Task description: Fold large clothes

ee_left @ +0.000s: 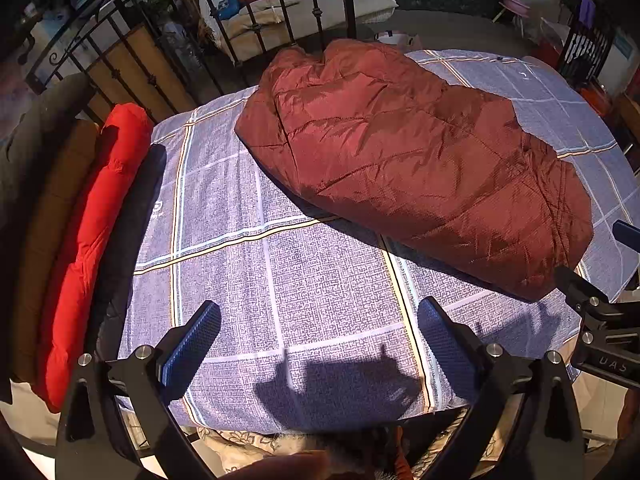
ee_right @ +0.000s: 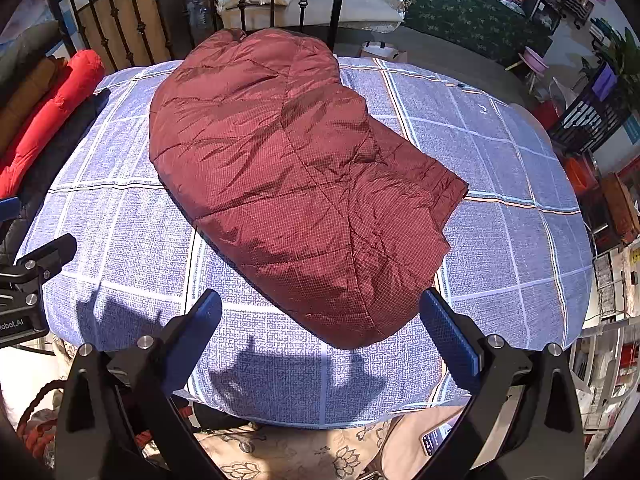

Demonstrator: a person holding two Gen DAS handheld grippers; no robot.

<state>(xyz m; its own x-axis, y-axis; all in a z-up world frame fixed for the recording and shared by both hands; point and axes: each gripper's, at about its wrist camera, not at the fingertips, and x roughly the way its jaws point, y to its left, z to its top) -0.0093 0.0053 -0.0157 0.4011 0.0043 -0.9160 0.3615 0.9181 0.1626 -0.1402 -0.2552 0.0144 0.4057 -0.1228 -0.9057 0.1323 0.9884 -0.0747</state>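
Fabric fills the frame's centre in our right wrist view: the maroon quilted jacket (ee_right: 288,184) runs upper left to lower right across the checked cloth (ee_right: 500,240). Our right gripper (ee_right: 320,320), spread and empty, sits nearest its lower end; our left gripper (ee_left: 318,328), also spread, is farther off.

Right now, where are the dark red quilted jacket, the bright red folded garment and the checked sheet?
Dark red quilted jacket (ee_right: 288,184), right wrist view, middle of its back.
Bright red folded garment (ee_left: 96,216), left wrist view, its long edge.
Checked sheet (ee_left: 320,288), left wrist view, bare patch.
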